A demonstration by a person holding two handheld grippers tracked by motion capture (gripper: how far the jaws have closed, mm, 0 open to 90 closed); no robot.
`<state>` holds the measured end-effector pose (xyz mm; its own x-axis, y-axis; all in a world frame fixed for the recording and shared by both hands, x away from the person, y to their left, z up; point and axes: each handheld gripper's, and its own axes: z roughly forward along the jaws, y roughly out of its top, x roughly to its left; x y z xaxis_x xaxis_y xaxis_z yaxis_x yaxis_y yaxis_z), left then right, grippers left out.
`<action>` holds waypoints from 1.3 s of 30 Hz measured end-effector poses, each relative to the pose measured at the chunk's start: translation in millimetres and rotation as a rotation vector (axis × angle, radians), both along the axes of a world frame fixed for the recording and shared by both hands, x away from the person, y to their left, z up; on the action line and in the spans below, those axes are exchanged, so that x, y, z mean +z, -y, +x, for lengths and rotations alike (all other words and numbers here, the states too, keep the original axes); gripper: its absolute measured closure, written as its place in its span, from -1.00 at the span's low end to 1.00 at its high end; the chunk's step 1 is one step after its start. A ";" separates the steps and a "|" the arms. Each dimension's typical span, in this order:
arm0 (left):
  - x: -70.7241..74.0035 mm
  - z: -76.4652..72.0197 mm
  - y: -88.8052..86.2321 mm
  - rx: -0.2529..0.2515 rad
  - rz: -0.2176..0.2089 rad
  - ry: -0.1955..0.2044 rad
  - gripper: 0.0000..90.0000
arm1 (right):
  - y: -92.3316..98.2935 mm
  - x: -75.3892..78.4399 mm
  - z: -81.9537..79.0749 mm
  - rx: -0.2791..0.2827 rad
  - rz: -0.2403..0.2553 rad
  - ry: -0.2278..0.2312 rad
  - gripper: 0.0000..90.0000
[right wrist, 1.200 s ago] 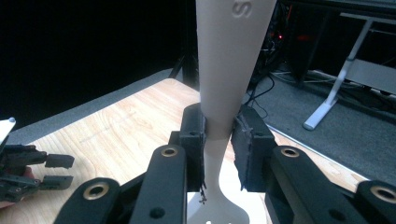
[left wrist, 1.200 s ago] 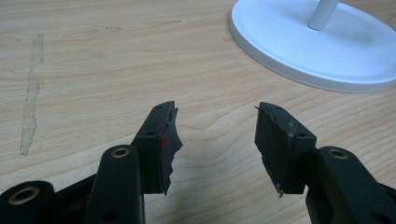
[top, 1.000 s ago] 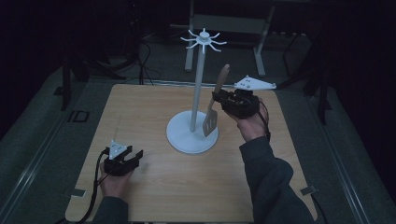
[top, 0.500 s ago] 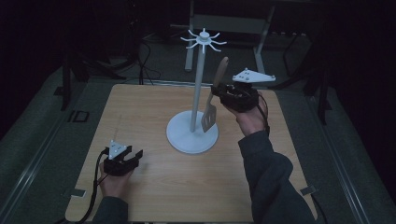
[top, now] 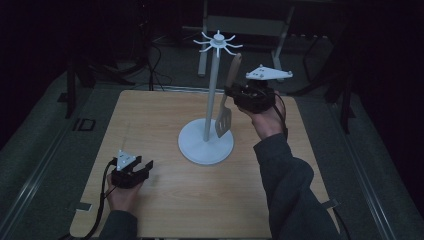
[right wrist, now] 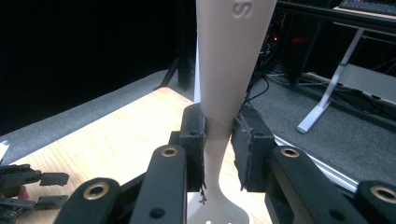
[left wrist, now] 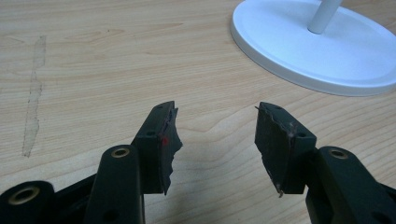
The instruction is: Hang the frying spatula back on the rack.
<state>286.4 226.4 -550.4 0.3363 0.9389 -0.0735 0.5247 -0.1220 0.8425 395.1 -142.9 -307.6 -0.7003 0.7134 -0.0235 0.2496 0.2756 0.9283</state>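
Since the earlier frame, the right gripper had risen beside the stand, carrying the spatula closer to the hooks; hanging probably came next. Its fingers were clamped on the spatula handle, confirmed in the right gripper view. The left gripper had stayed on the table, well left of the stand; the left gripper view showed its fingers apart and empty.

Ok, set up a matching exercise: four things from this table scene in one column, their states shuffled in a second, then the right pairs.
1. beige slotted spatula
2. white hook stand with round base
3. left tool
4. right tool

a. open, nothing between its jaws
b. stands upright on the wooden table
c. shut on a handle
d. held upright, blade down

Pairs: 1-d, 2-b, 3-a, 4-c
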 end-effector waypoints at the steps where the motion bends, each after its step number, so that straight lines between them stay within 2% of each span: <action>1: 0.0 0.0 0.0 0.000 0.000 0.000 0.08 | 0.0 0.0 0.0 0.000 0.000 0.000 0.66; 14: 0.1 -0.4 -1.0 0.006 -0.007 0.001 0.08 | -3.4 1.4 8.8 0.017 0.004 -0.042 0.66; 26: -0.2 -0.3 -0.8 0.003 -0.005 -0.001 0.08 | -10.1 5.6 13.6 0.025 -0.030 -0.057 0.66; 27: -0.1 -0.3 -0.9 0.003 -0.006 0.000 0.08 | -10.8 3.6 13.6 0.024 -0.038 -0.048 0.64; 31: -0.2 -0.3 -0.8 0.003 -0.006 -0.001 0.08 | -8.9 3.0 12.3 0.015 -0.031 -0.036 0.30; 35: -0.3 -0.3 -0.7 0.004 -0.006 0.000 0.08 | -6.6 2.7 11.0 0.001 -0.027 -0.027 0.15; 36: -0.3 -0.3 -0.7 0.005 -0.006 0.000 0.08 | -5.7 2.0 10.1 0.001 -0.028 -0.026 0.03; 39: -0.3 -0.2 -0.7 0.005 -0.006 0.001 0.08 | -5.3 0.2 8.1 -0.015 -0.035 -0.020 -0.14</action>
<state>286.1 227.1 -550.7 0.3318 0.9401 -0.0784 0.5247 -0.1148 0.8435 403.2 -137.6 -307.3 -0.6904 0.7227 -0.0342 0.2726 0.3036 0.9130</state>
